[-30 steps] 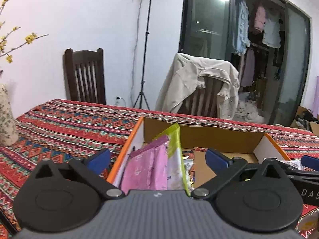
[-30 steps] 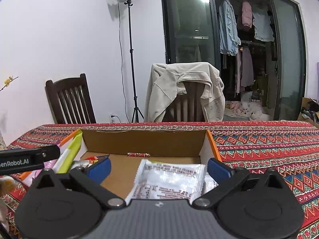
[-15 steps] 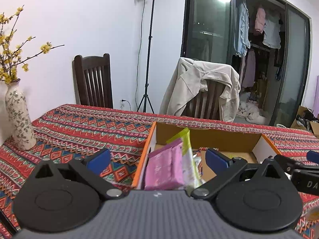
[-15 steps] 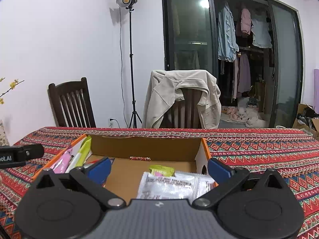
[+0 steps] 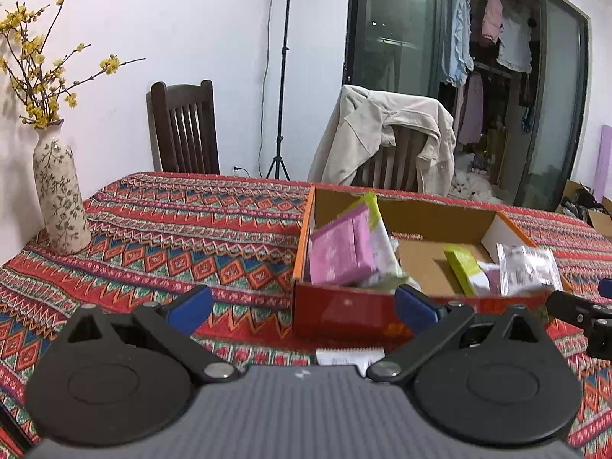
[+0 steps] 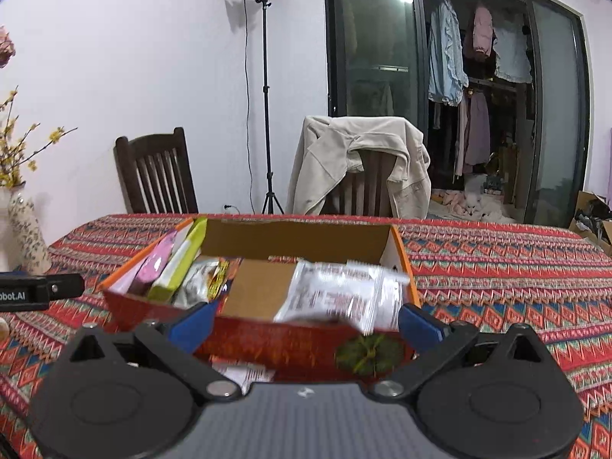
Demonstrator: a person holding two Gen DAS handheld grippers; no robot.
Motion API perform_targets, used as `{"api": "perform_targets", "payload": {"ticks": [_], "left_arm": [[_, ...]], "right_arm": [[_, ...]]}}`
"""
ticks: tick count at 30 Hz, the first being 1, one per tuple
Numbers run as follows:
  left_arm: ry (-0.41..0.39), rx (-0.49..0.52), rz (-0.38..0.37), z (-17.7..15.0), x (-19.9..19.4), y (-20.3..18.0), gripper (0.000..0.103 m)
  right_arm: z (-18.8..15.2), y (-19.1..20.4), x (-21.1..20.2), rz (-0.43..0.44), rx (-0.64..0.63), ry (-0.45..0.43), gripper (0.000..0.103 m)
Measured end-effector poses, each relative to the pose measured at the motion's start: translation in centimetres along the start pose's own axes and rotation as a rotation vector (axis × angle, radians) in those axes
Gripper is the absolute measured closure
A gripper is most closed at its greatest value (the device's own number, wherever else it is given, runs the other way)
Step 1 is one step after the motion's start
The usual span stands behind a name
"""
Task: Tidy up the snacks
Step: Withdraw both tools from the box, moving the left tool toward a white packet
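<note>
Both our grippers are just hanging in front of the box right now. The left gripper [image 5: 302, 302] has its jaws spread wide with nothing between them, and the right gripper [image 6: 304, 321] is the same, wide apart and empty.

Past the fingertips sits the cardboard box [image 6: 298, 235], open top, orange rim, red front wall, on the patterned tablecloth [image 5: 172, 229]. In the left wrist view it's at roughly 1 o'clock from our gripper; in the right wrist view it's dead ahead at 12.

Inside: a pink packet [image 5: 340, 248] stands on edge against the left wall with a yellow-green packet [image 6: 179, 262] right beside it. A silvery white packet [image 6: 344, 294] lies at the right end, leaning on the front edge and looking blurred. Middle of the floor is bare cardboard.

Our guess is we're between steps, with most of the snacks boxed. There's a white packet edge [image 5: 346, 355] on the cloth just in front of the box, near 6 o'clock, so next up is probably dropping down to pinch that and lift it over the front wall. Thin and flat, so we'd need a low approach.
</note>
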State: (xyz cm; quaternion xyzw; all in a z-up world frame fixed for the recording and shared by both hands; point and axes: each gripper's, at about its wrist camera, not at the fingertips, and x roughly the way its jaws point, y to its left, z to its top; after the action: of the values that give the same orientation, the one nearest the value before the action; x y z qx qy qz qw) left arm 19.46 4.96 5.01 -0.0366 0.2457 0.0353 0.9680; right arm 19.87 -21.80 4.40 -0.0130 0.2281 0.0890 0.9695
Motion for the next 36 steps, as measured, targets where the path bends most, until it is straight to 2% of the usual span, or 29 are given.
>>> {"api": "perform_targets", "payload": {"ticks": [14,23,31,36], "left_arm": [[0.035,-0.010,-0.042,-5.0,-0.2,0.7,0.000],[0.045,-0.066,-0.067,-5.6,0.3,2.0,0.000],[0.036,-0.112,-0.051,-5.5,0.2,2.8,0.000],[0.039,-0.144,-0.022,-5.5,0.3,3.6,0.000]], "right_arm": [[-4.3,0.0,-0.9,0.009,0.018,0.081,0.000],[-5.6,0.4,0.6,0.014,0.019,0.136,0.000],[-4.1,2.3,1.7,-0.001,-0.020,0.160,0.000],[-2.6,3.8,4.0,-0.022,-0.037,0.182,0.002]]}}
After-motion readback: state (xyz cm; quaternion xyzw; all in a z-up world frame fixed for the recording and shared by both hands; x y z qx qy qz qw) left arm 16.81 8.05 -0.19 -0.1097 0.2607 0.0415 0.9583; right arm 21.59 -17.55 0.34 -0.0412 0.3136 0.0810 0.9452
